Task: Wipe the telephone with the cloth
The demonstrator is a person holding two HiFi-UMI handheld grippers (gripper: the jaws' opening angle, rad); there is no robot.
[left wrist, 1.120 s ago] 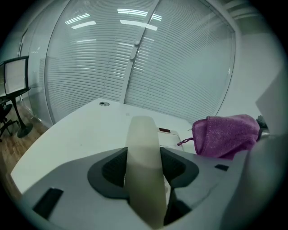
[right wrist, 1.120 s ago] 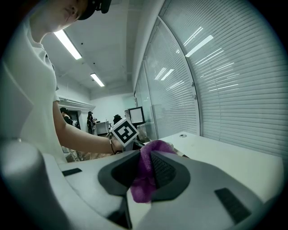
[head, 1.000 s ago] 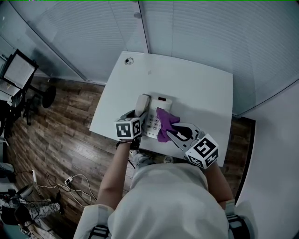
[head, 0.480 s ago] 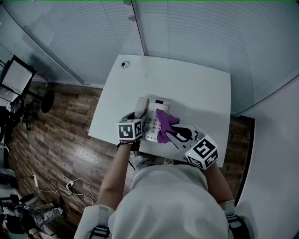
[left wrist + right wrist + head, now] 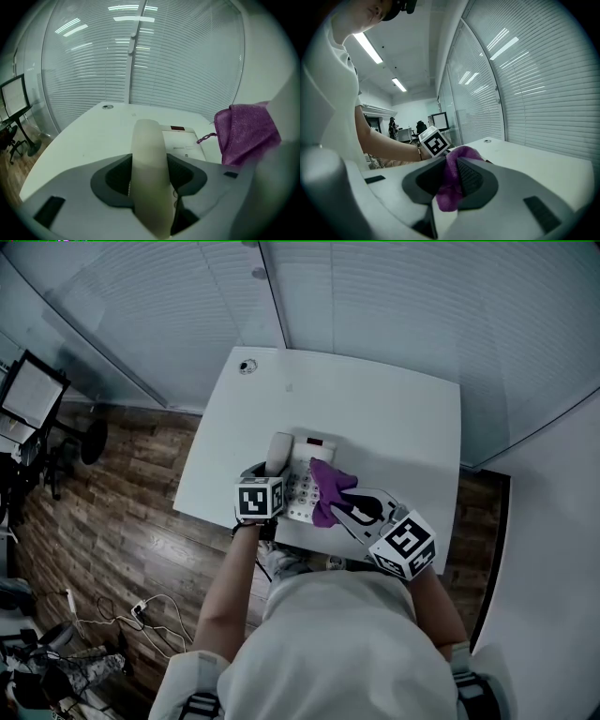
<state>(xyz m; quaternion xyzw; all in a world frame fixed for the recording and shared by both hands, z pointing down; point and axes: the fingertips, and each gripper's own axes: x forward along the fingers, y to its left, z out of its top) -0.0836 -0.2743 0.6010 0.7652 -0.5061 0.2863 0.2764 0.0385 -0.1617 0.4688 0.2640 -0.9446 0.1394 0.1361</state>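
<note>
A white desk telephone [image 5: 317, 448] sits near the front edge of the white table [image 5: 394, 418]. Its cream handset [image 5: 278, 452] lies along the phone's left side, and my left gripper [image 5: 272, 472] is shut on it; in the left gripper view the handset [image 5: 149, 159] fills the gap between the jaws, with the phone's base [image 5: 183, 139] behind. I cannot tell whether the handset is raised off its cradle. My right gripper [image 5: 344, 509] is shut on a purple cloth [image 5: 329, 487], which rests over the keypad. In the right gripper view the cloth [image 5: 451, 185] is bunched between the pads.
A round cable grommet [image 5: 247, 365] sits at the table's far left corner. Glass walls with blinds [image 5: 403, 306] stand behind the table. Wooden floor [image 5: 112, 521] with cables and a monitor [image 5: 33, 388] on a stand lie to the left.
Both grippers keep their grips and barely move. The head view has drifted slightly, so the table sits a little higher and further left in the frame.
</note>
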